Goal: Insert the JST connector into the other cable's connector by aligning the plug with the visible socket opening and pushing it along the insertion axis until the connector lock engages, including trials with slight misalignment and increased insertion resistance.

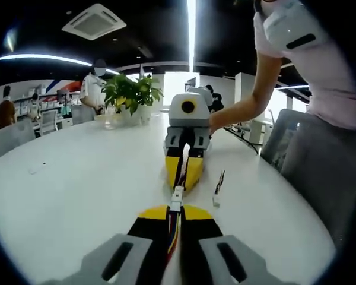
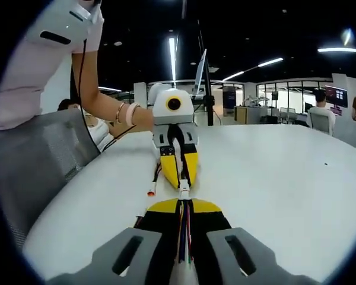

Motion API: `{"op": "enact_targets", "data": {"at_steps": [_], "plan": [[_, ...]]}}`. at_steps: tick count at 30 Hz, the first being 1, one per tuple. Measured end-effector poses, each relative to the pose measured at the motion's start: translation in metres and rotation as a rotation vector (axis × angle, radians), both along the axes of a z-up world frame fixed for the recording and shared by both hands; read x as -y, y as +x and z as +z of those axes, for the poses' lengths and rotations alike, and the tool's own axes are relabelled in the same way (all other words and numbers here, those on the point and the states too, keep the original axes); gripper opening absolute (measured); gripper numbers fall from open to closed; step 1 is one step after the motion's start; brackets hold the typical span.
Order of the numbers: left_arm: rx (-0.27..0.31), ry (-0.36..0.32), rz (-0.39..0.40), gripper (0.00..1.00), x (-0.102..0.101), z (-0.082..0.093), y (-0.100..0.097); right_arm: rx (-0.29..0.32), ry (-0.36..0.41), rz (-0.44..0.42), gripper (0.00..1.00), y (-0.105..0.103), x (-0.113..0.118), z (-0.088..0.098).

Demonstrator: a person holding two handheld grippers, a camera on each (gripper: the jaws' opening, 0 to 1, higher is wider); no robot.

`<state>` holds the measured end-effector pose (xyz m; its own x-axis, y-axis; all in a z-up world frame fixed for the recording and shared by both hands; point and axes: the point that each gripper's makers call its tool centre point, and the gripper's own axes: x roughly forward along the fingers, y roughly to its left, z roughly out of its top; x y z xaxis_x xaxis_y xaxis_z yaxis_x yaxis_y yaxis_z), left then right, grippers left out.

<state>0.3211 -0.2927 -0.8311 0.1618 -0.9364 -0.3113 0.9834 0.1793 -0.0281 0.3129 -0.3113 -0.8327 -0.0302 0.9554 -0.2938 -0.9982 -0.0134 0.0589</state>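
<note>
In the left gripper view my left gripper [image 1: 173,214] is shut on a cable of coloured wires [image 1: 172,231] that ends in a white JST connector [image 1: 177,198] just past the yellow jaw tips. Facing it, my right gripper [image 1: 183,185] is shut on the other cable's dark wires. The right gripper view mirrors this: my right gripper [image 2: 184,205] is clamped on coloured wires [image 2: 184,234], a white connector [image 2: 184,190] sits at its tips, and the left gripper [image 2: 180,181] points back at it. The two connectors meet nose to nose between the jaws; I cannot tell whether they are latched.
A spare cable [image 1: 218,185] with a white plug [image 2: 151,192] lies on the white table [image 1: 77,178] beside the grippers. A potted plant [image 1: 130,95] stands at the far end. A grey chair [image 2: 35,160] stands at the table edge beside the person [image 1: 302,71].
</note>
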Motion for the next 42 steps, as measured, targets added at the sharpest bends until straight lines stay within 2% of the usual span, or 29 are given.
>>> {"op": "enact_targets", "data": {"at_steps": [13, 25, 42], "plan": [[0.028, 0.012, -0.044, 0.00, 0.005, 0.012, -0.001, 0.023, 0.004, 0.043, 0.03, -0.002, -0.002, 0.009], [0.033, -0.026, -0.052, 0.00, 0.011, 0.022, -0.001, -0.007, 0.033, 0.045, 0.02, -0.001, 0.002, 0.019], [0.042, -0.013, -0.085, 0.00, 0.018, 0.021, -0.002, -0.025, 0.026, 0.048, 0.02, 0.000, 0.007, 0.016]]}}
